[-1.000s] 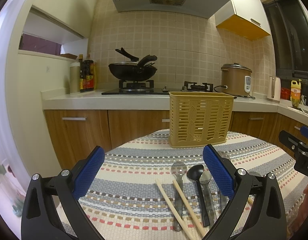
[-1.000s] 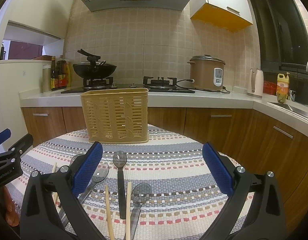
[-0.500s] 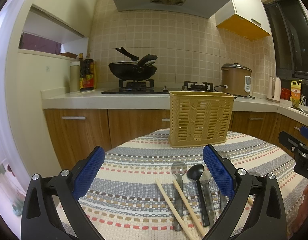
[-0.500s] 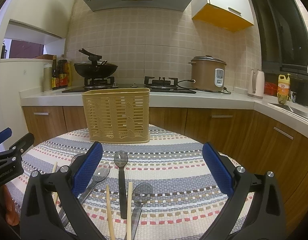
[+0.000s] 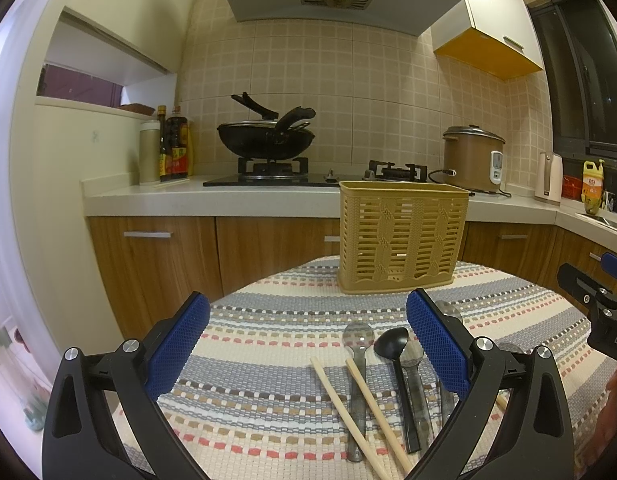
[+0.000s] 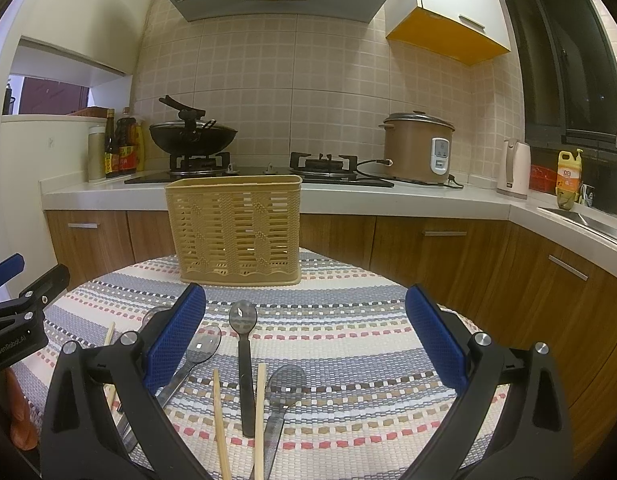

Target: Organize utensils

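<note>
Both claws, left claw [image 5: 308, 344] and right claw [image 6: 304, 340], gape wide, empty; low in frame, the black spoon [image 6: 244, 360] looks light, stiff, slippery: pinch mid-handle

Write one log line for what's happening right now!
left gripper: open, empty | right gripper: open, empty | spoons, chopsticks: on tablecloth | basket: upright
</note>
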The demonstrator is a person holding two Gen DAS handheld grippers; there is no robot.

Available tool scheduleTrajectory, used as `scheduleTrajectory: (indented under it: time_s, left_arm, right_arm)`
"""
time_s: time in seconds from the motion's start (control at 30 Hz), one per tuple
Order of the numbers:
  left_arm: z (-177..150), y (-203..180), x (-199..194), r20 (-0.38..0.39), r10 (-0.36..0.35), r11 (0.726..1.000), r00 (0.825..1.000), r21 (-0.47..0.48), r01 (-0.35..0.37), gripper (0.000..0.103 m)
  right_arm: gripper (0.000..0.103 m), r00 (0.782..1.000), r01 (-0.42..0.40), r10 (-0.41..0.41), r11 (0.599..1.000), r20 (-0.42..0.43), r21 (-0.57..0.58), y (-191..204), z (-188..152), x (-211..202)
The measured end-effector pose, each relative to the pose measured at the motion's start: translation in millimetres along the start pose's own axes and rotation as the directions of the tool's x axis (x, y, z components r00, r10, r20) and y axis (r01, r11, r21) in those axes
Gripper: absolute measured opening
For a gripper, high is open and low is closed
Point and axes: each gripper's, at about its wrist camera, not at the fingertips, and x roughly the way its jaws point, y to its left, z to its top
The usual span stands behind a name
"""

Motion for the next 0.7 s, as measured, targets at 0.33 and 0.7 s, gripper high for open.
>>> scheduleTrajectory:
  time_s: [0.33,0.7]
  left_arm:
    - [-1.4,-0.3,1.0,-0.001,-0.001,1.0,1.0,-0.002,0.001,0.096]
    - [-1.9,2.7,4.1,-0.028,-0.011,1.0,1.0,-0.024,0.011,0.096]
  right_arm:
    - [0.095,1.0,0.001,-0.001,1.0,-0.001,0.001,-0.1,0.5,0.1]
    - [0.095,0.999,0.028,-0.028,0.999,-0.017,0.018,-0.9,-1.1,2.6]
